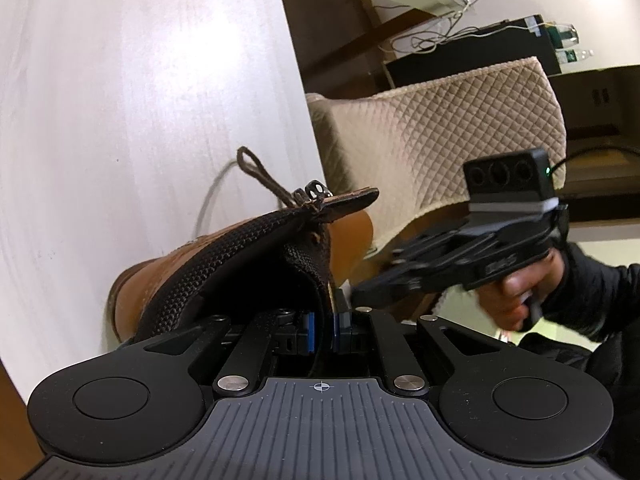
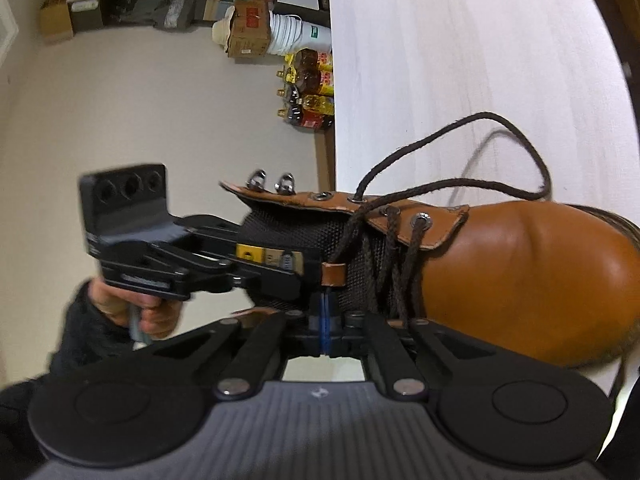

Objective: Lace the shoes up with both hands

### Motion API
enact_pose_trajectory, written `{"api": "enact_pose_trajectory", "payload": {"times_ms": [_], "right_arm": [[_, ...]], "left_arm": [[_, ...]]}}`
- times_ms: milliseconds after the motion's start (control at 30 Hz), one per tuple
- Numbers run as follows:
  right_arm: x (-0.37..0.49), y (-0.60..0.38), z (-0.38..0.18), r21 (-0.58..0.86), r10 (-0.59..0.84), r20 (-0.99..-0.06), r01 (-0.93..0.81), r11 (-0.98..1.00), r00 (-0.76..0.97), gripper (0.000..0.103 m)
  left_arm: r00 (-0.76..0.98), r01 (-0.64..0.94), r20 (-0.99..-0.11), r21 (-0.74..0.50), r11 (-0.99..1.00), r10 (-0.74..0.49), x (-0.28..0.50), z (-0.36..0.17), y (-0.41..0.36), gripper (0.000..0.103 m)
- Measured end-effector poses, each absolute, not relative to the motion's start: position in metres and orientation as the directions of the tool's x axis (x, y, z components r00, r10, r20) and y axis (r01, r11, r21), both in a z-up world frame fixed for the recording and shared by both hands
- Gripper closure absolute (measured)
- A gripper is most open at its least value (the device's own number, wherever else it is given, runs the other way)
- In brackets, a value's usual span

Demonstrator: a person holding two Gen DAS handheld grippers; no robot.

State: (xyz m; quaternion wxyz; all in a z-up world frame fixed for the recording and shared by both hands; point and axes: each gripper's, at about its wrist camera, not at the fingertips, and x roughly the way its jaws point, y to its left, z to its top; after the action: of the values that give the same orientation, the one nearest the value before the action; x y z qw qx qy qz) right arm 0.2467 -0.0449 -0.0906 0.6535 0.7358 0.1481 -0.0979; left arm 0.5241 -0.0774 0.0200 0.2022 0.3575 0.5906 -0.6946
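Left wrist view showed the left tool (image 1: pixel 323 326) clamping the boot (image 1: pixel 348 236) tongue; the right tool (image 2: pixel 325 322) was closed beside the boot's lace (image 2: pixel 404 248).

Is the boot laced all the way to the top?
No. The lace stops partway up the boot; the top metal hooks are empty.

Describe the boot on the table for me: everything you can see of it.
The boot is tan, smooth leather with a black mesh tongue and collar, lying on the white table. A dark brown lace crosses the lower metal eyelets; one loop trails loose on the table. The top two hooks are unlaced. The left tongs clamp the mesh collar. The right tongs are shut beside the tongue's leather loop.
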Motion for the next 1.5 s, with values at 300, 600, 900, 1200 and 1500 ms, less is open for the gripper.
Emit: {"api": "enact_pose_trajectory", "payload": {"times_ms": [300, 600, 900, 1200, 1500], "right_arm": [[0.243, -0.043, -0.094, 0.913, 0.045, -0.385, 0.387, -0.127, 0.922, 0.087], [0.261, -0.037, -0.103, 0.917, 0.041, -0.372, 0.374, -0.140, 0.927, 0.087], [0.266, -0.041, -0.100, 0.931, 0.064, -0.356, 0.360, -0.065, 0.932, 0.101], [0.247, -0.038, -0.082, 0.916, 0.141, -0.393, 0.400, -0.025, 0.909, 0.102], [0.255, -0.040, -0.094, 0.926, 0.062, -0.357, 0.362, -0.105, 0.932, 0.086]], "left_arm": [[-0.692, 0.689, -0.708, -0.706, -0.161, 0.141, 0.531, 0.016, -0.077, 0.095], [-0.712, 0.677, -0.689, -0.725, -0.132, 0.132, 0.535, 0.013, -0.077, 0.095], [-0.713, 0.675, -0.688, -0.726, -0.136, 0.136, 0.535, 0.014, -0.076, 0.095], [-0.726, 0.664, -0.674, -0.738, -0.119, 0.135, 0.537, 0.011, -0.078, 0.095], [-0.756, 0.641, -0.642, -0.766, -0.057, 0.126, 0.543, 0.007, -0.077, 0.095]]}}
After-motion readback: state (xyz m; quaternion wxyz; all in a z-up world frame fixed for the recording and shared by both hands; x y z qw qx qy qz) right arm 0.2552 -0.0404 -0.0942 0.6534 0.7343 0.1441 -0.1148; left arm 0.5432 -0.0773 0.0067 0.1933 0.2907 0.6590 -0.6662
